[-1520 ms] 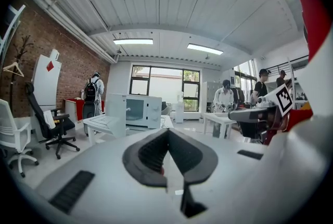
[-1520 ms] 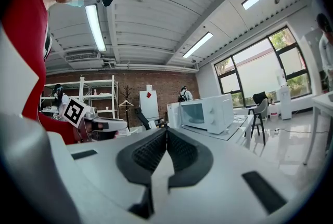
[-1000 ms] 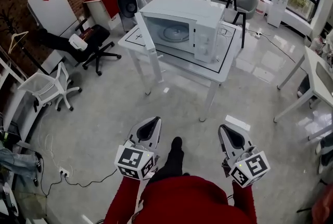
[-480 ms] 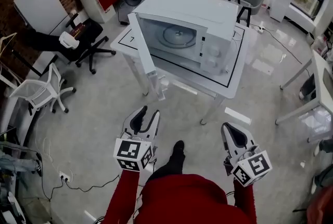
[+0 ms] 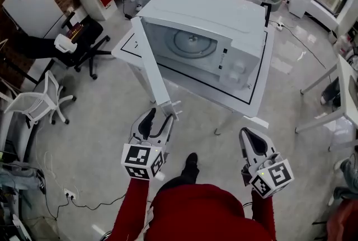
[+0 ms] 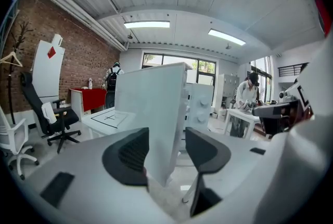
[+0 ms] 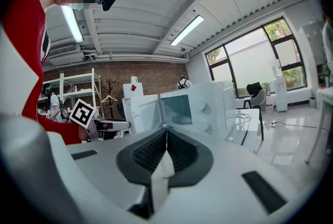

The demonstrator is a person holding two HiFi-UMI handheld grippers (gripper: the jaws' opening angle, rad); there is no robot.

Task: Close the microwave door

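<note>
The white microwave [image 5: 207, 16] stands on a white table [image 5: 254, 103], and its door [image 5: 150, 64] swings wide open toward me. My left gripper [image 5: 159, 117] is at the door's free edge. In the left gripper view its jaws are opening and the door [image 6: 156, 114] edge stands between the pads without being pressed. My right gripper [image 5: 250, 136] hangs lower right, in front of the table and apart from the microwave, with its jaws shut and nothing in them. The right gripper view shows the microwave [image 7: 192, 108] ahead with its open door [image 7: 143, 111] at the left.
A black office chair [image 5: 78, 44] and a white chair [image 5: 33, 103] stand to the left. Another white table [image 5: 341, 83] is at the right edge. A cable [image 5: 84, 201] lies on the floor at lower left. A person stands at the far tables.
Both grippers have come forward to the microwave. The left gripper's jaws have gone from shut to wide apart, and the door's edge now sits between them. The right stays shut.
</note>
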